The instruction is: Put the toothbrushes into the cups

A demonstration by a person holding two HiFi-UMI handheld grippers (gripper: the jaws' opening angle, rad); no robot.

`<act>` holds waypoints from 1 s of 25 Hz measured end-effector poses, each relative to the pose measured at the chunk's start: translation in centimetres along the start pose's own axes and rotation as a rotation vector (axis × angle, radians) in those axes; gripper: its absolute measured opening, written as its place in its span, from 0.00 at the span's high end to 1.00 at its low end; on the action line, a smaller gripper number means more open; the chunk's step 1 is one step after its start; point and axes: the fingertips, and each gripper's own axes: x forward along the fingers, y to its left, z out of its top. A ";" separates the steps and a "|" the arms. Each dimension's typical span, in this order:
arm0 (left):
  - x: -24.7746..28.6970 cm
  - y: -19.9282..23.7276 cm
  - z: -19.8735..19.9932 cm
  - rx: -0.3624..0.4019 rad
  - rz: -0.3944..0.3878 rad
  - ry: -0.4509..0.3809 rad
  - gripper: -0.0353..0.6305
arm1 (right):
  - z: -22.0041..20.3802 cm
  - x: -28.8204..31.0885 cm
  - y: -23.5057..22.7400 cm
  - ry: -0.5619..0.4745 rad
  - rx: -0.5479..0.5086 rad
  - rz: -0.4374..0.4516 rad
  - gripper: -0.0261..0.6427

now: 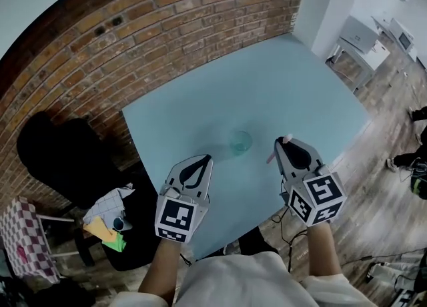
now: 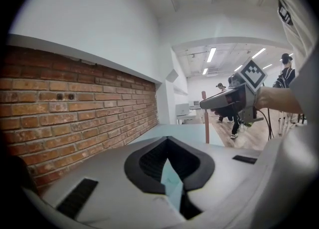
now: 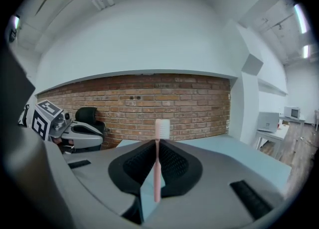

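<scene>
a: nearest the lens, your right gripper is clamped on the brush. it's pink, with the bristles on top and the handle running down between the jaws.

b: from your left side, the brush stands close to upright. its handle end hangs below the right gripper, above the table.

a: your left gripper has its jaws together with nothing in them. it sits near you.

b: the cup is what counts. it stands on the table between your two grippers, up by their tips and touching neither.

a: from your right gripper the cup lies to the left, about level with the tip. the brush's handle end already leans toward that side.

b: neither tip looks clearly closer to the cup, but your right one has the brush, so i'd say the move is its to make.

a: i'd go left until the handle end is over the cup's mouth, with the long axis upright, then straight down.

b: i see only one cup and one brush here.
</scene>
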 end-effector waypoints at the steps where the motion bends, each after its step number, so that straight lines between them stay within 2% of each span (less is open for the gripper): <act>1: 0.2 0.1 -0.2 -0.002 0.002 0.007 0.93 | -0.2 0.5 -0.2 0.004 0.000 0.006 0.90; 25: 5.8 2.4 -5.1 -0.095 0.073 0.126 0.93 | -4.1 10.5 -1.7 0.107 0.023 0.178 0.90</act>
